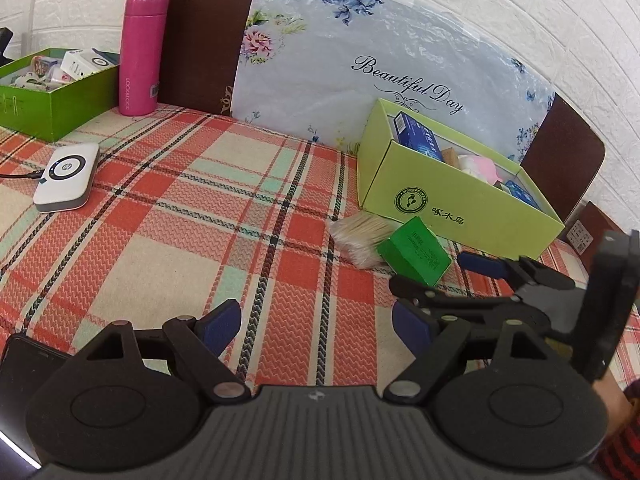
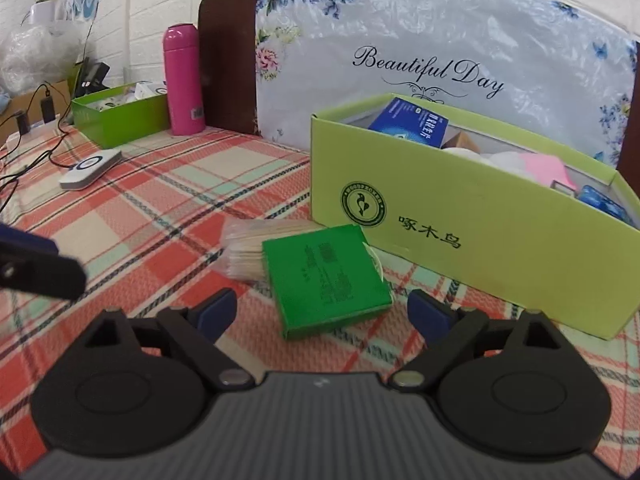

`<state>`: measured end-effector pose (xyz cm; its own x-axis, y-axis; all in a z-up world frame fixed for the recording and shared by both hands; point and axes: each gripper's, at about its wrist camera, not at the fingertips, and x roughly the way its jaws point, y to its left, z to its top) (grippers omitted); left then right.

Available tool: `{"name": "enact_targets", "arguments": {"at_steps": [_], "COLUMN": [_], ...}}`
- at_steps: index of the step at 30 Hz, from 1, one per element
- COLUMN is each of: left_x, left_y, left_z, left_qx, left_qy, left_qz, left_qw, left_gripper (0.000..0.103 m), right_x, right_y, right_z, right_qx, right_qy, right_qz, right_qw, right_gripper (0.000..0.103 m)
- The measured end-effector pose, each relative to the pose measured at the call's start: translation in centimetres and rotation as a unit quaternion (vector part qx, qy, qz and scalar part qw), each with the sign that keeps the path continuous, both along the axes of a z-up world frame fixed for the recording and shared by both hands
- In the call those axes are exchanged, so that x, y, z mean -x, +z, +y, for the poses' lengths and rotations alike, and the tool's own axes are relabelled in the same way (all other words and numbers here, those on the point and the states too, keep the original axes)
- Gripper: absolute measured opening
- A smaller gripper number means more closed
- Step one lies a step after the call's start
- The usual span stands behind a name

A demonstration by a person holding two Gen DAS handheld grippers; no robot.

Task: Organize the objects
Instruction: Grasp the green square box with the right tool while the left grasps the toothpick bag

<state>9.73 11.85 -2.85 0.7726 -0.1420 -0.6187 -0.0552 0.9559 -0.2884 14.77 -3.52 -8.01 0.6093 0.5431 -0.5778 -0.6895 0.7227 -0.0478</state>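
A small green box (image 2: 328, 280) lies flat on the plaid cloth, overlapping a clear pack of wooden sticks (image 2: 248, 248). My right gripper (image 2: 322, 314) stands open with its jaws on either side of the near end of this box, pads clear of it. Just behind stands a light green carton (image 2: 480, 240) holding blue packets and pink items. In the left wrist view my left gripper (image 1: 316, 328) is open over bare cloth, to the left of the right gripper (image 1: 440, 276) and the small green box (image 1: 414, 254).
A pink bottle (image 1: 142, 48) and a dark green box (image 1: 60, 100) full of small items stand at the back left. A white corded device (image 1: 66, 176) lies in front of them. A floral board (image 1: 360, 60) leans against the wall. Cables trail at the far left (image 2: 24, 152).
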Motion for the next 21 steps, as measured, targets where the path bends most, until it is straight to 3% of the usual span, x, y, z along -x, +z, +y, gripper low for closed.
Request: {"name": "enact_targets", "arguments": {"at_steps": [1,2,3,10,16,21], "left_x": [-0.1,-0.2,-0.4,-3.0,-8.9,-12.7], "left_y": [-0.1,-0.1,-0.1,-0.4,-0.4,-1.6], "left_z": [0.1,0.2,0.2,-1.2,-3.9,-5.6], "left_qx": [0.0,-0.001,-0.001,-0.021,-0.065,-0.095], "left_qy": [-0.001,-0.001,-0.002,-0.039,-0.105,-0.113], "left_qz": [0.001,0.002,0.002,-0.023,-0.068,-0.048], "left_qw": [1.0,1.0,1.0,0.9987,0.99,0.9879], "left_gripper": [0.086,0.086,0.086,0.086,0.086,0.086], "right_x": [-0.2,-0.2,-0.1,3.5,7.5,9.0], "right_y": [-0.1,-0.1,0.0,0.1,0.8,1.3], "right_z": [0.2,0.2,0.2,-4.5,-9.9,-12.6], "right_qx": [0.0,0.002,0.009,0.024,-0.014,-0.029], "right_qy": [0.002,0.003,-0.001,-0.07,-0.101,-0.13], "right_qz": [-0.003,-0.004,-0.006,-0.003,0.029,0.04], "right_qw": [1.0,1.0,1.0,0.997,0.994,0.99], "right_gripper": [0.087,0.068,0.065,0.065,0.065,0.065]}}
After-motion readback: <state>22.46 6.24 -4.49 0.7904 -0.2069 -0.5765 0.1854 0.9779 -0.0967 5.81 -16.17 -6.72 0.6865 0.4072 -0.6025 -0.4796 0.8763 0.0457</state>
